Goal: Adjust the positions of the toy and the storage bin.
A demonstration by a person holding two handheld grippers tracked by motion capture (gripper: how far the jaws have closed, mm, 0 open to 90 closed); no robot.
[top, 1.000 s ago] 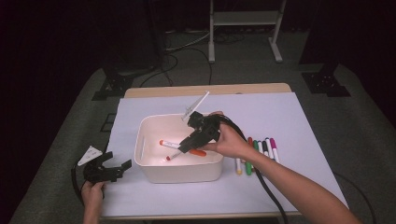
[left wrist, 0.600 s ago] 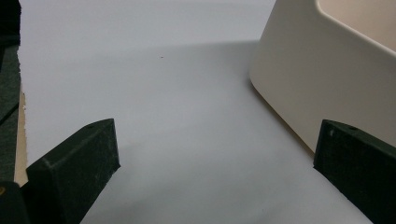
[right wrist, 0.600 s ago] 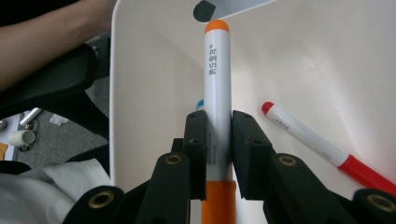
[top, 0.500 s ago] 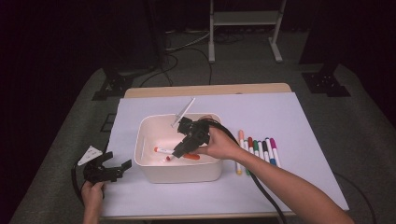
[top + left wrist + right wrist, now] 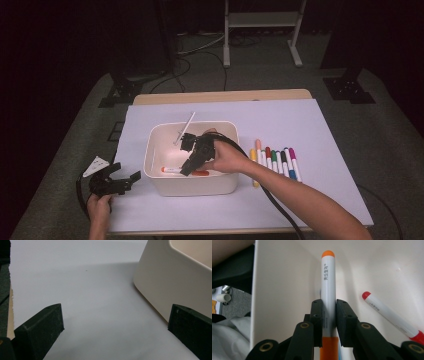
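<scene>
In the right gripper view, my right gripper is shut on a white marker with an orange cap. The marker points along the jaws, close to the inner wall of the cream bin. A red-capped marker lies on the bin floor to its right. From the high view, the right gripper reaches down inside the bin. My left gripper rests open on the white sheet left of the bin. Its jaws stand wide apart with nothing between them.
A row of several coloured markers lies on the sheet just right of the bin. The bin's outer wall stands close to the left gripper's right jaw. Bare white sheet spreads behind and right of the bin.
The right gripper has moved down and to the left, deeper into the bin, with the orange marker still in its jaws. The left gripper has stayed in place.
</scene>
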